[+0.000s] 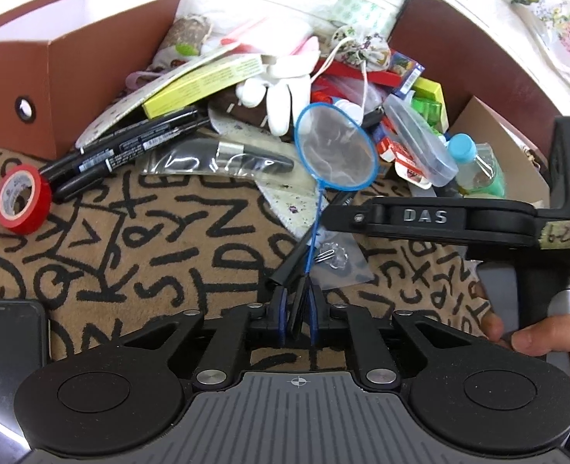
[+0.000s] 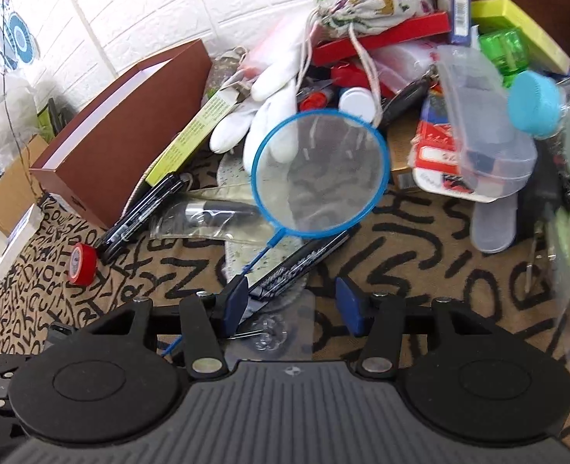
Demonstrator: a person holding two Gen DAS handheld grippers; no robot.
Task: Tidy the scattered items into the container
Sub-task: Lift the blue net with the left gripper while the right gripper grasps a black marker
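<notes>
My left gripper is shut on the thin handle of a small blue hand net, and a black pen-like item sits between its pads too. The net's hoop also shows in the right wrist view, held above the pile. My right gripper is open and empty, just above a clear bag with a clip. The brown open box stands at the far left, also in the right wrist view.
A pile of items lies behind: white glove, black markers, bagged dark tool, red tape roll, clear case, blue-capped bottle, yellow-green box. A phone lies at near left. Patterned cloth covers the table.
</notes>
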